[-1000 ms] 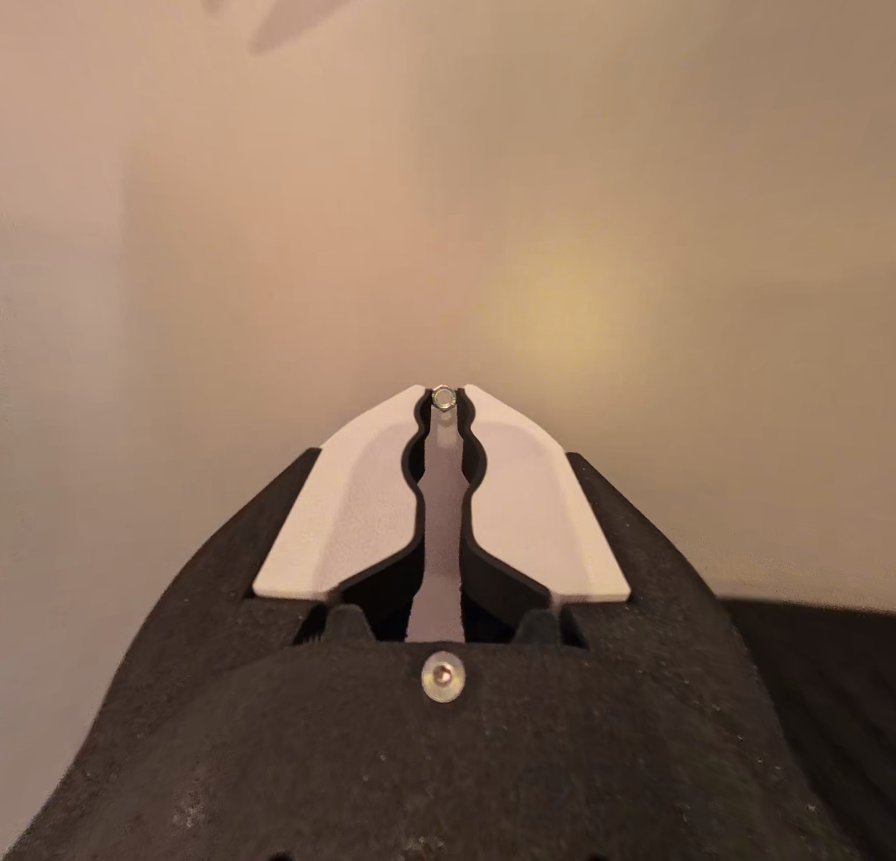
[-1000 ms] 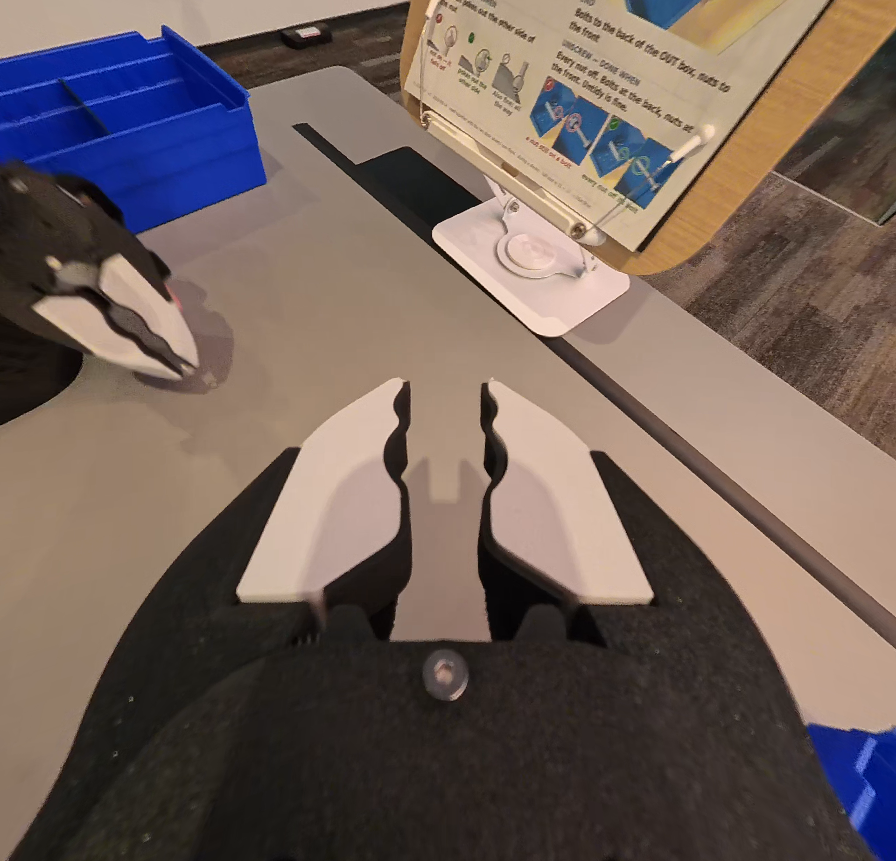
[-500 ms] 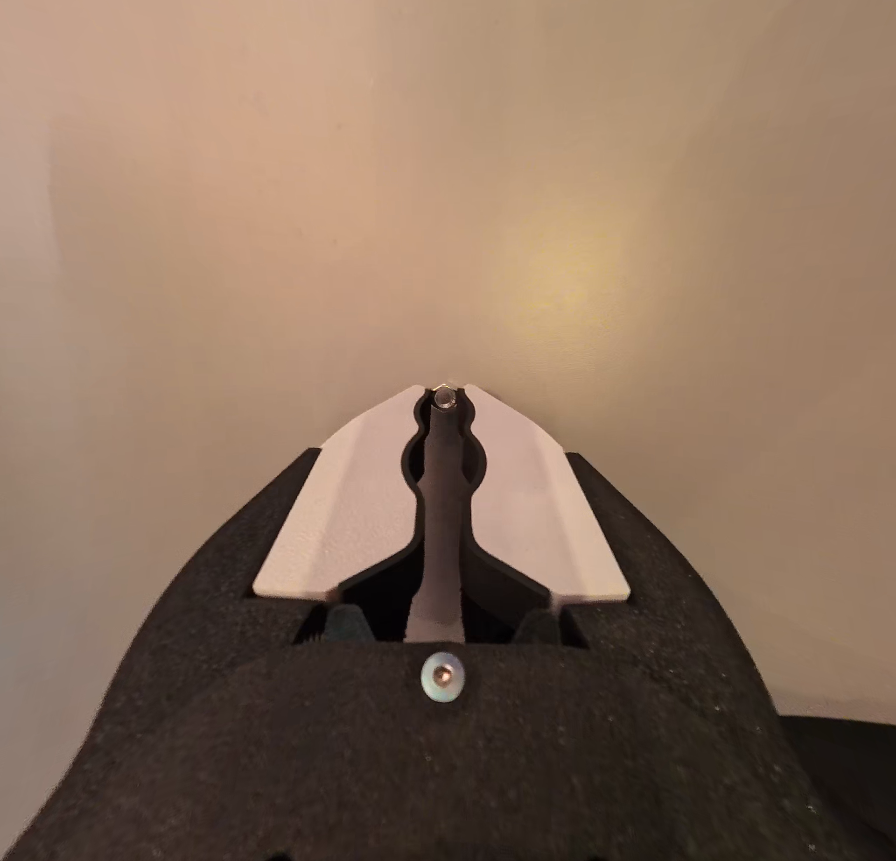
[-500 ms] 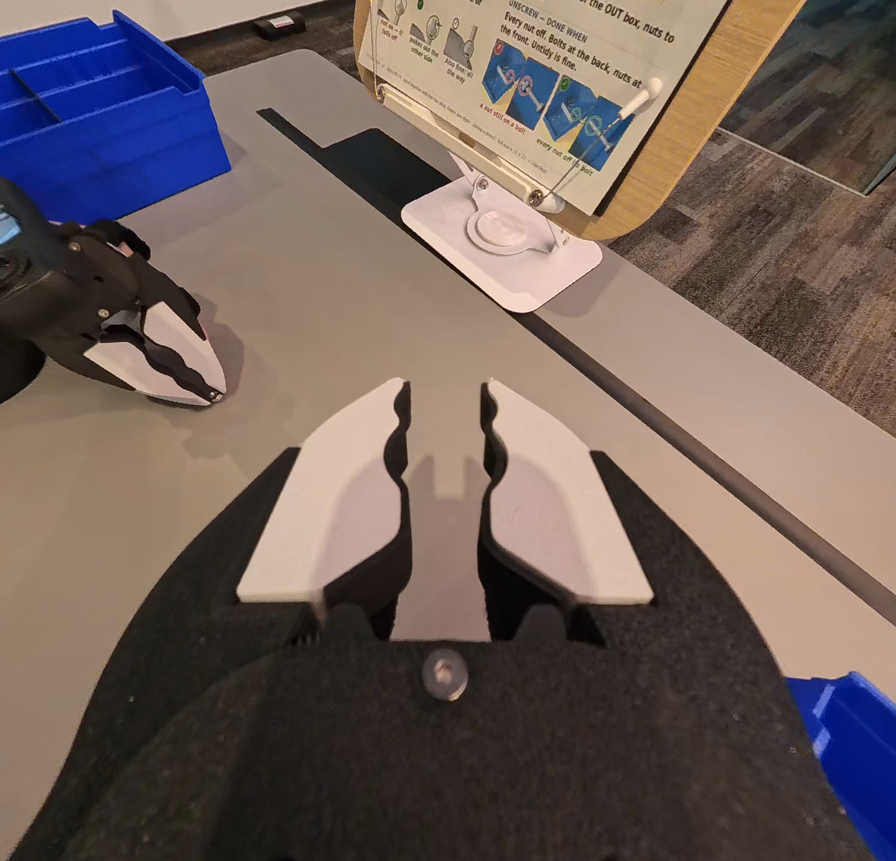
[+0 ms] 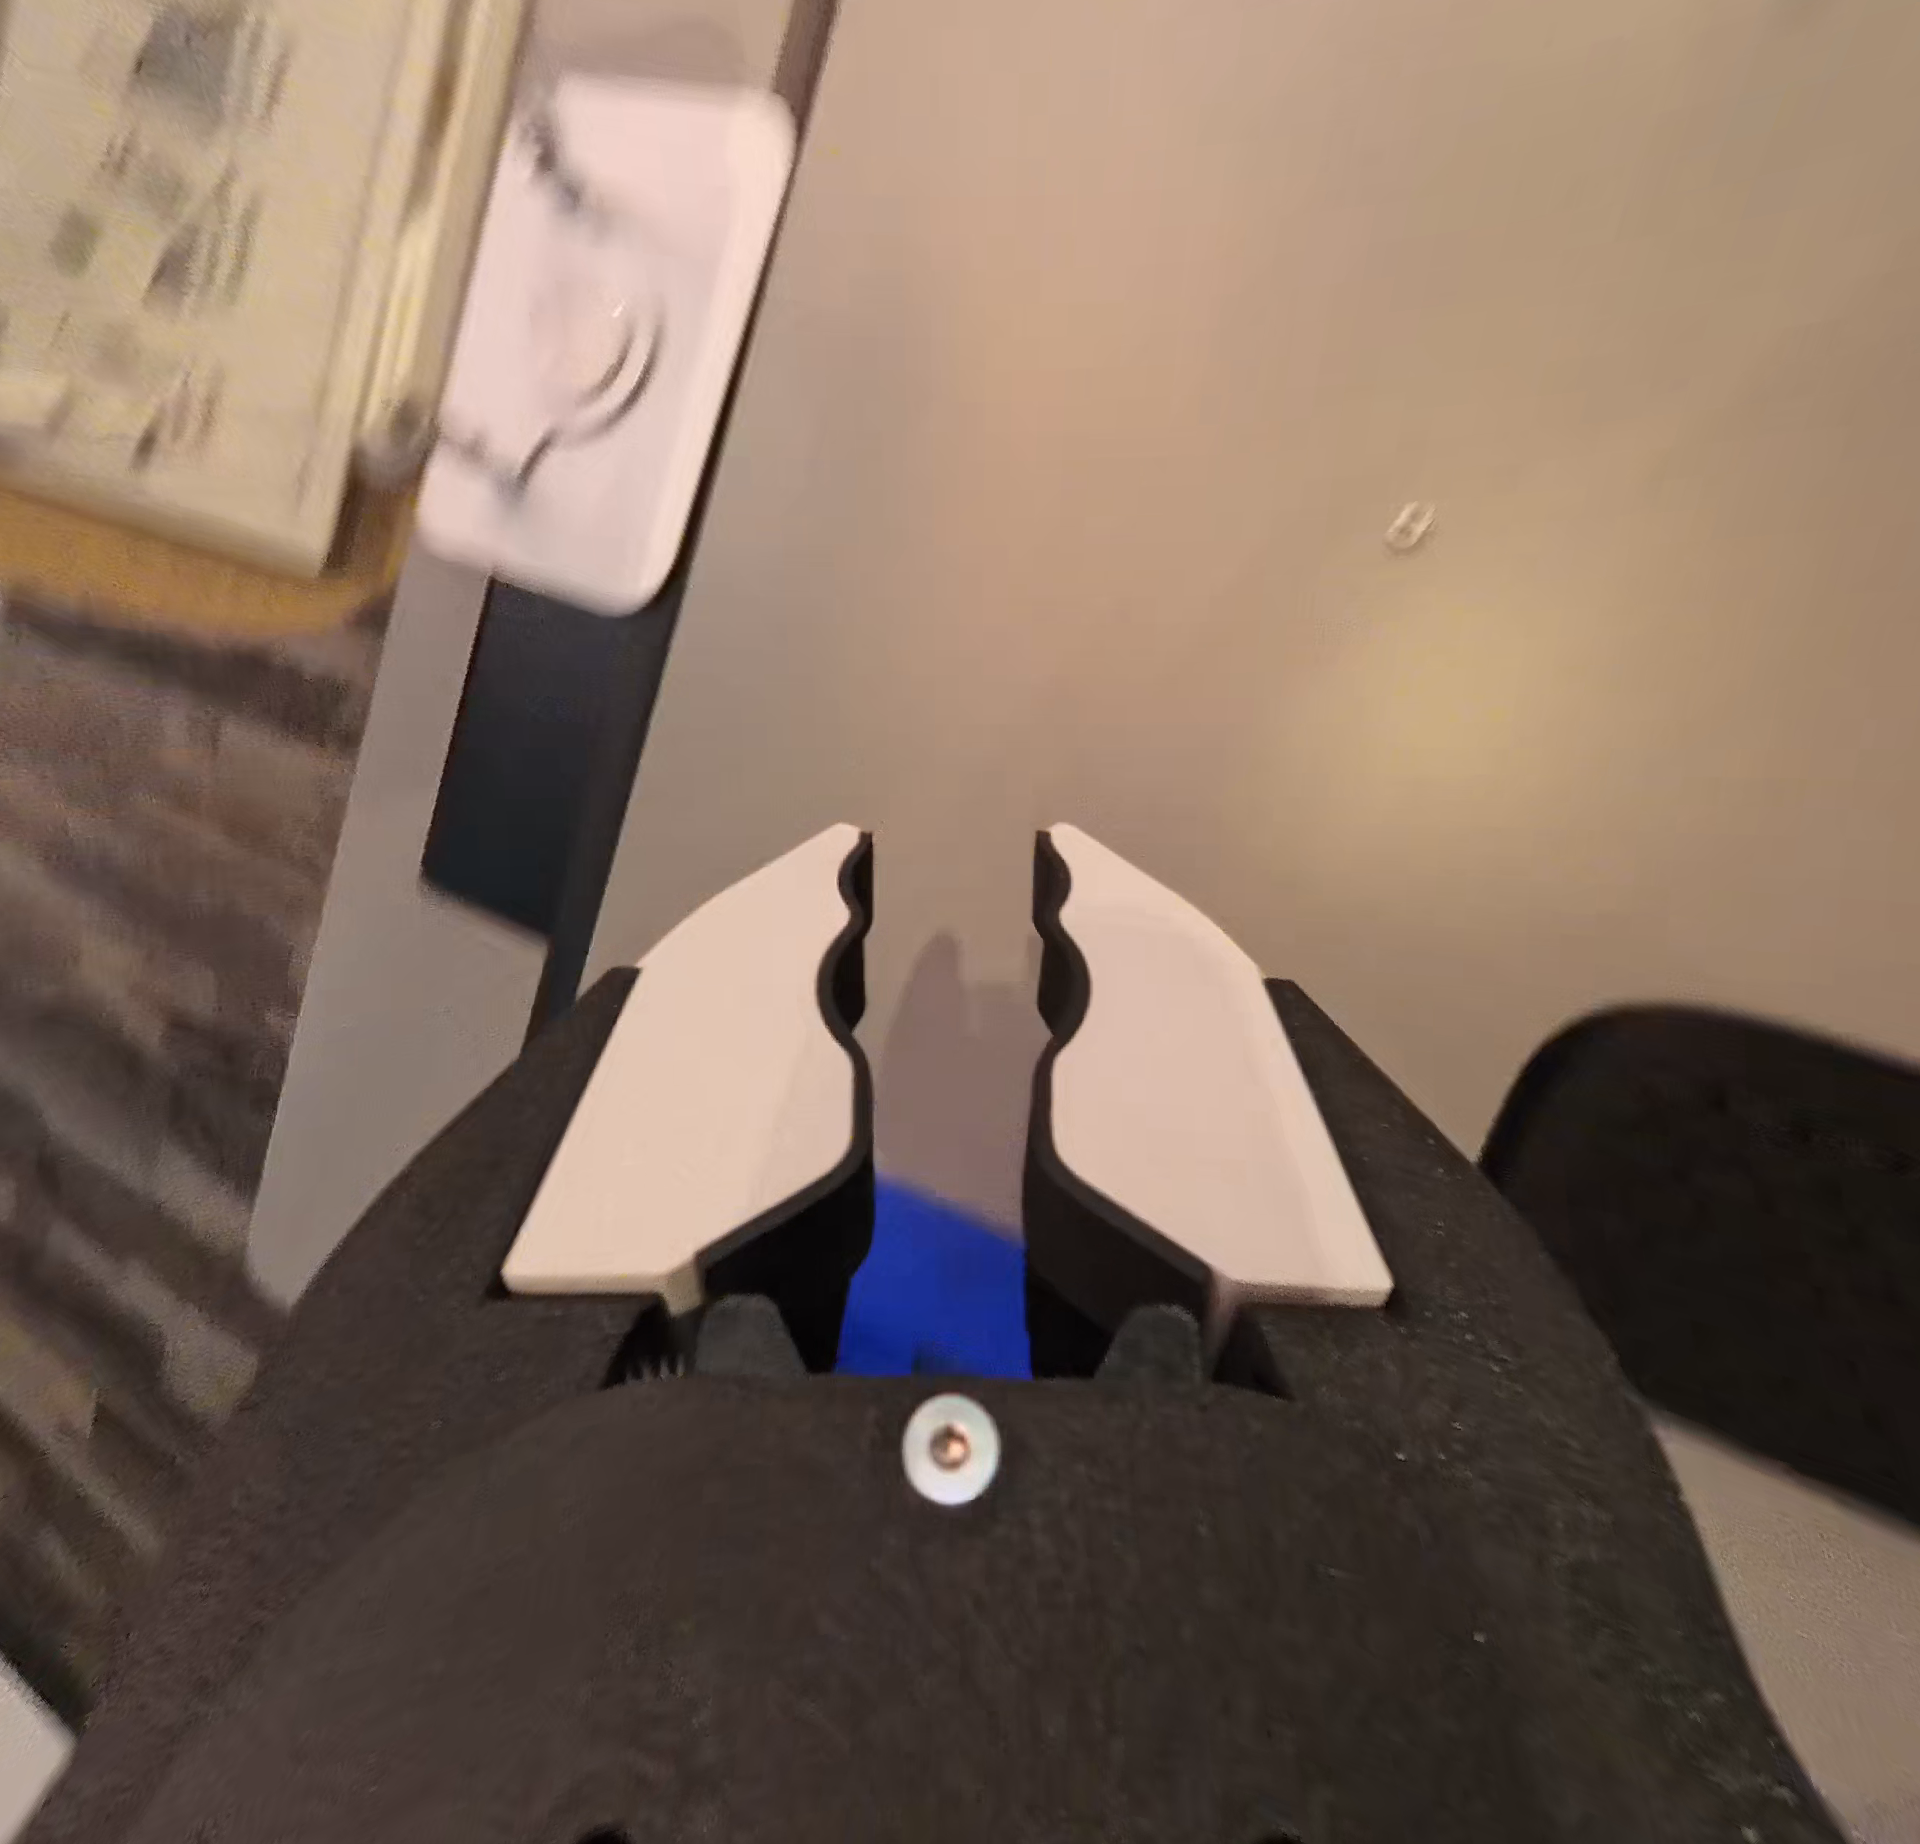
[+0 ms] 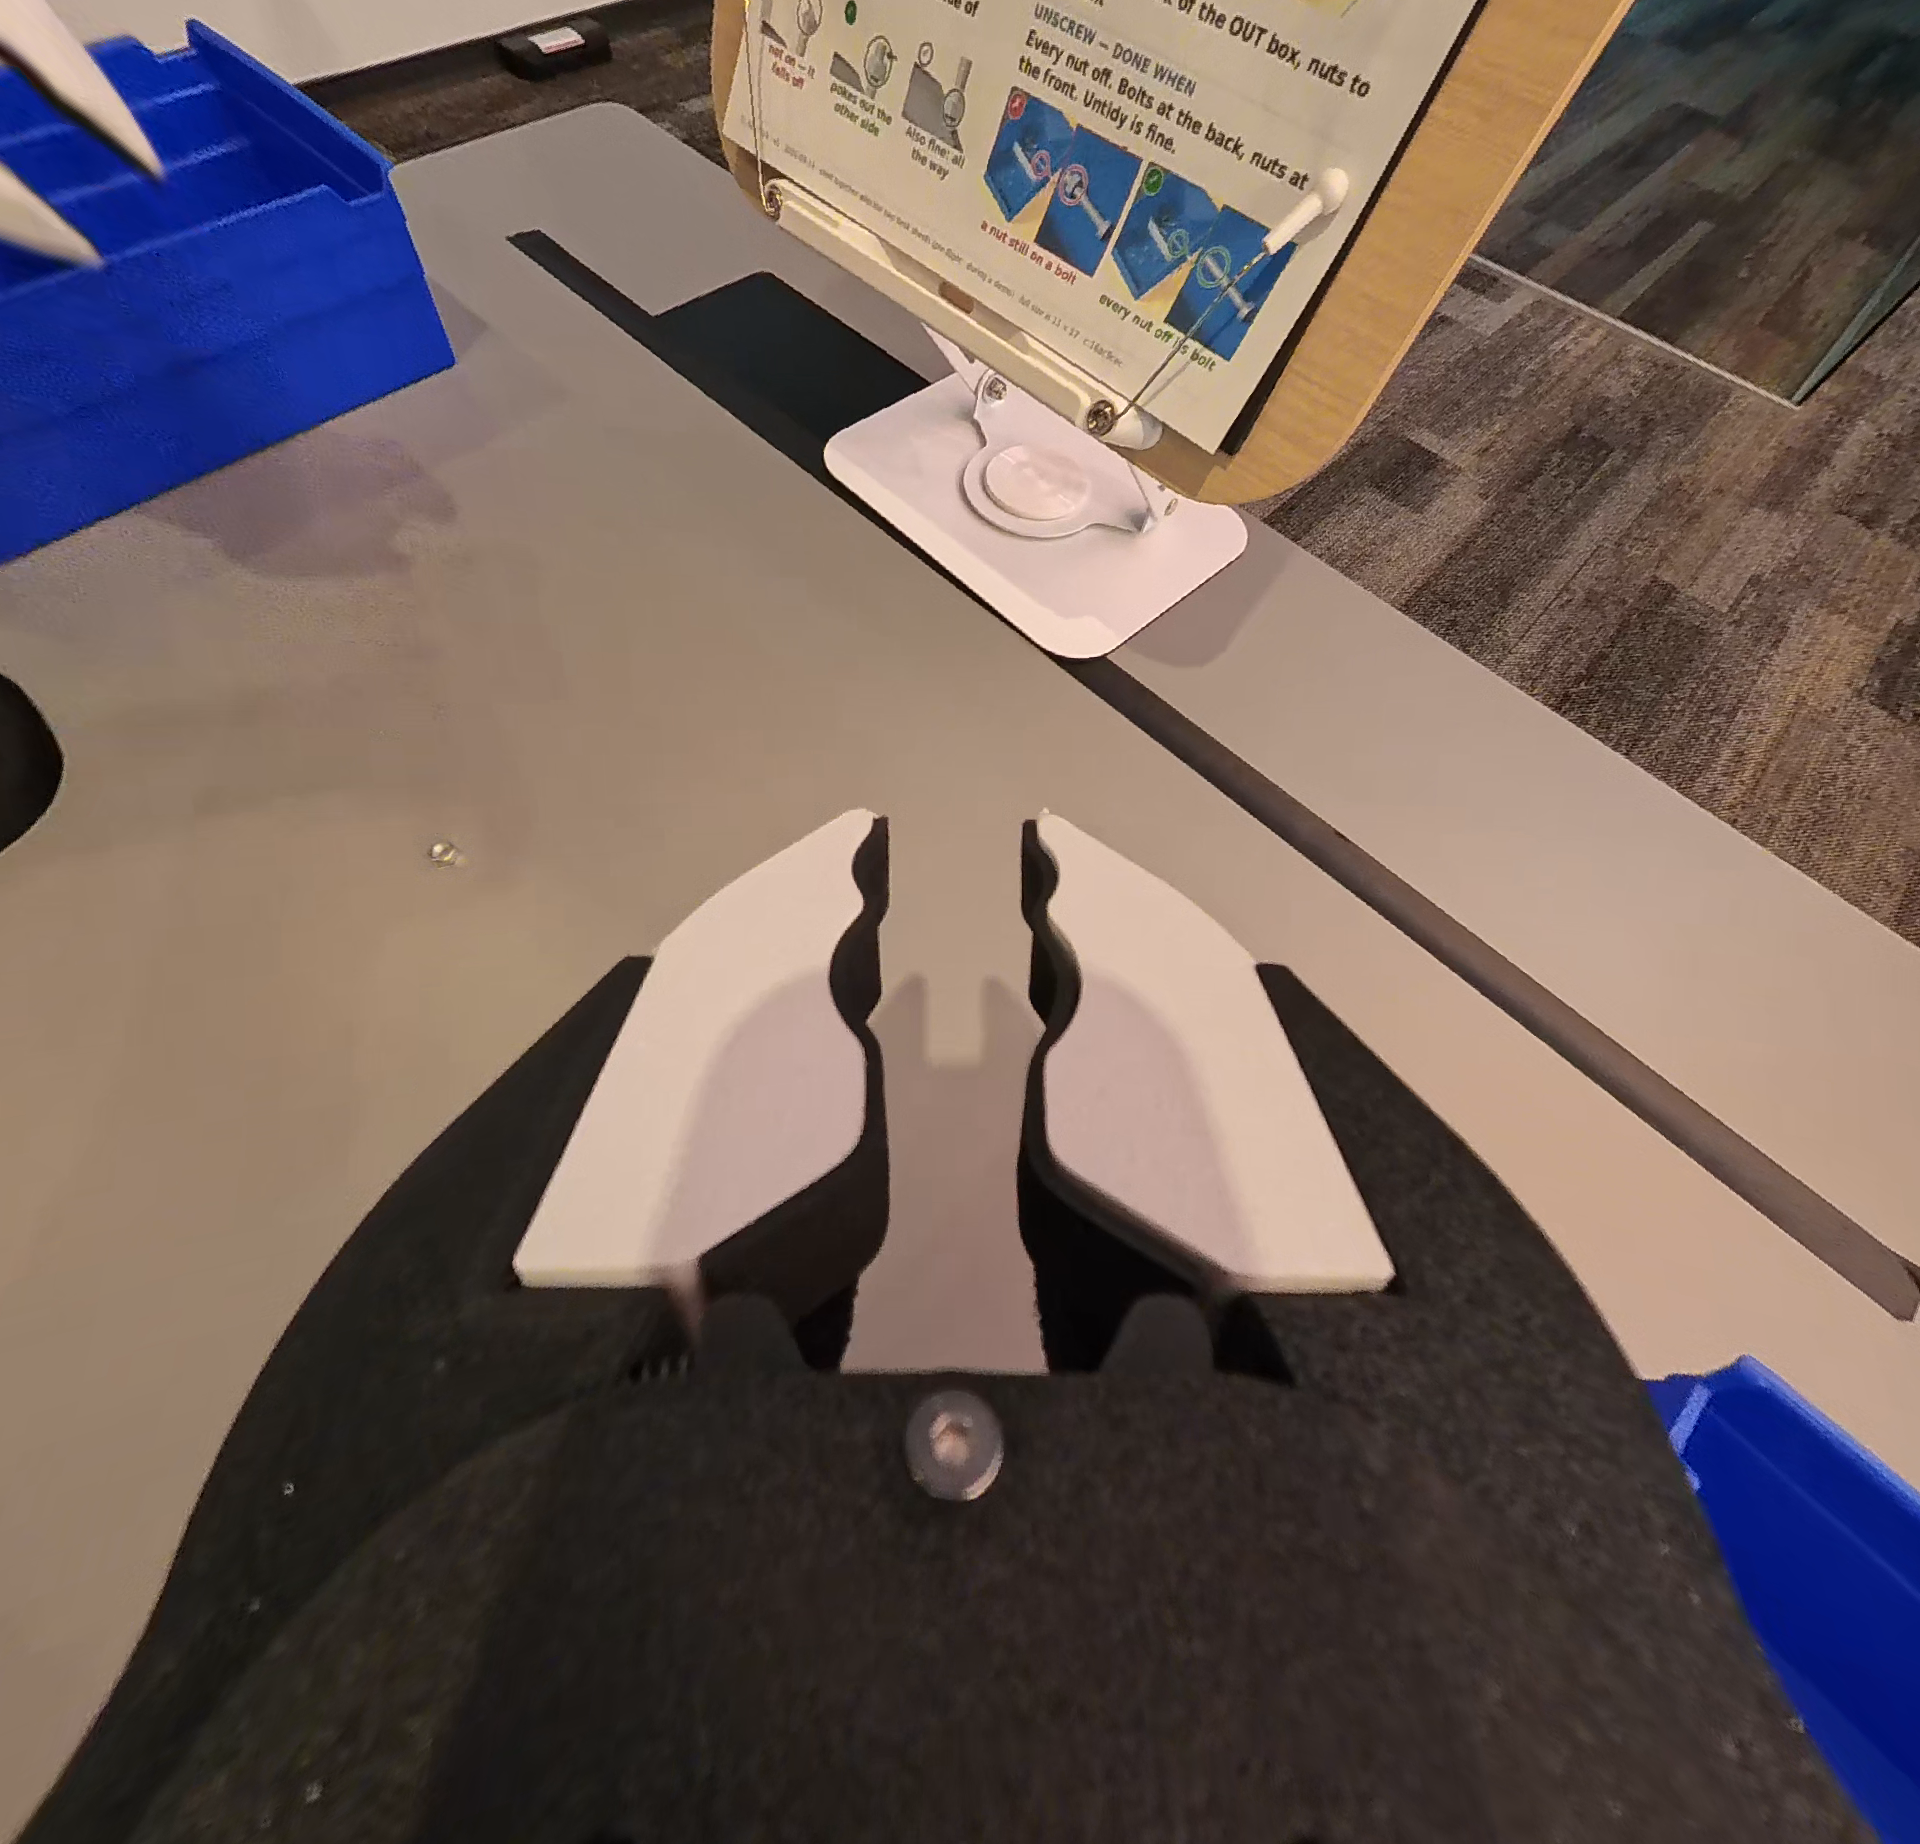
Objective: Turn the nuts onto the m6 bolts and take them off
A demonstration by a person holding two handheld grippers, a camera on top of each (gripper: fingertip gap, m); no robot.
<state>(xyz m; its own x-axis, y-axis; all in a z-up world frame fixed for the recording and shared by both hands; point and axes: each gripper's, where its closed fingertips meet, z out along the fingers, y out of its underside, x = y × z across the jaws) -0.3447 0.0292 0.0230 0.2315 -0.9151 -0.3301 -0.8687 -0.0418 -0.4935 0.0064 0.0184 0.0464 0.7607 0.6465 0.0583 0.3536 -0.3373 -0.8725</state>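
Note:
A small silver nut (image 6: 445, 852) lies loose on the grey table (image 6: 623, 714), left of my right gripper; it also shows in the left wrist view (image 5: 1410, 527), ahead and to the right. My left gripper (image 5: 953, 838) is open with nothing between its pads, lifted above the table. Its white fingertips (image 6: 62, 132) show at the top left of the right wrist view, over the blue bin. My right gripper (image 6: 956, 823) is open and empty, low over the table. No bolt is in view.
A blue divided bin (image 6: 208, 267) stands at the back left. A second blue bin (image 6: 1808, 1514) is at my lower right. An instruction board on a white stand (image 6: 1039, 516) sits at the table's far edge, beside a dark slot (image 6: 1455, 973). Left tips to right tips: about 35 cm.
My left gripper held the nut at its fingertips low on the table; it has opened, left the nut on the table, and lifted away towards the blue bin. My right gripper closed slightly.

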